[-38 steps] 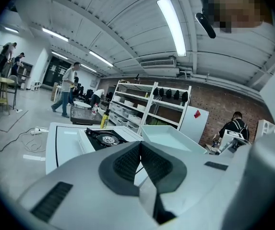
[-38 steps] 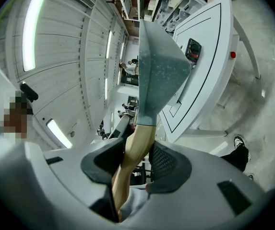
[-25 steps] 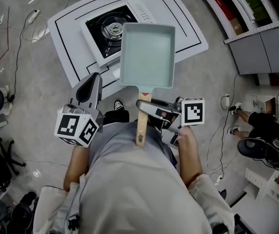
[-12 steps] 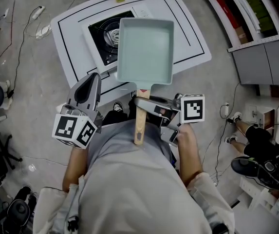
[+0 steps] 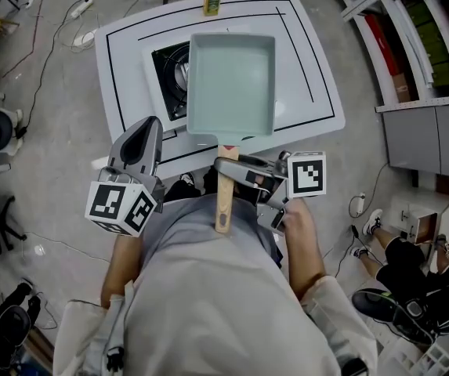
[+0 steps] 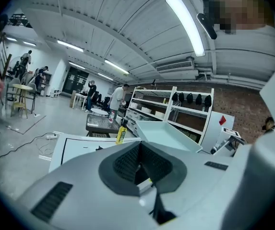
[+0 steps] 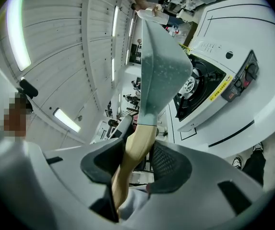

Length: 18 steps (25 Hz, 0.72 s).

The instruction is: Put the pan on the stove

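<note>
Right gripper (image 5: 226, 165) pinches the wooden handle (image 5: 223, 204) of the pale-teal rectangular pan (image 5: 232, 83), jaws clamped on it from the side. The right gripper view (image 7: 136, 158) shows what the head view can't: the pan's underside clear of the black gas stove (image 7: 198, 87), plus the stove's front knobs (image 7: 243, 78). From above, the pan covers the stove's (image 5: 171, 75) right part on the white table (image 5: 127, 47). Left gripper (image 5: 141, 142) has its jaws pressed together, nothing between, pointing at the table. Right hand (image 5: 298, 224) is tucked by the torso.
</note>
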Motion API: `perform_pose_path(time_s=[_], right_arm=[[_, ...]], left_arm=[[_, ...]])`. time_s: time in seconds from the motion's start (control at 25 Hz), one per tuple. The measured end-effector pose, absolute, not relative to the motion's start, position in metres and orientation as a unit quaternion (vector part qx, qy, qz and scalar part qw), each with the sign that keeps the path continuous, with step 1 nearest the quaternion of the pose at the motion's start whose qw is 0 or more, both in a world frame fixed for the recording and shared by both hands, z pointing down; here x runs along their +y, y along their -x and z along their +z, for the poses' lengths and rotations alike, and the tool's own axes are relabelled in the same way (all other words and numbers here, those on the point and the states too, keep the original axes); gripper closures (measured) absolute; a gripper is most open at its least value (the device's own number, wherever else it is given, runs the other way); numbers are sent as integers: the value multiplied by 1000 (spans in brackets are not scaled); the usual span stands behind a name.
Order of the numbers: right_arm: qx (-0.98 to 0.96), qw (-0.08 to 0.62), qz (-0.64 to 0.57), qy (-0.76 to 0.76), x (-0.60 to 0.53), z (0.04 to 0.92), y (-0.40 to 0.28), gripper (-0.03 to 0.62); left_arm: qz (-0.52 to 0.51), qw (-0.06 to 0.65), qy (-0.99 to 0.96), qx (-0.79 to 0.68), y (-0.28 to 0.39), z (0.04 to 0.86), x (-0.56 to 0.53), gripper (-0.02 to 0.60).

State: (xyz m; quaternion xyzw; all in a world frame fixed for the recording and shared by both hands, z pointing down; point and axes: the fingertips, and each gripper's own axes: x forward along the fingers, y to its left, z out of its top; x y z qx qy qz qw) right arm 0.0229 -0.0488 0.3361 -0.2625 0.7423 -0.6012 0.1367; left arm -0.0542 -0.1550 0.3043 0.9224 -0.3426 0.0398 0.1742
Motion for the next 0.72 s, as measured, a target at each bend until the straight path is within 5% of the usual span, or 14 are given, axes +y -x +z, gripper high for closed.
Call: perform_pose_path(time_s=[0.72], right_arm=[[766, 77, -616, 165, -91, 341, -49, 421]], left_arm=[[30, 169, -880, -443, 45, 306, -173, 574]])
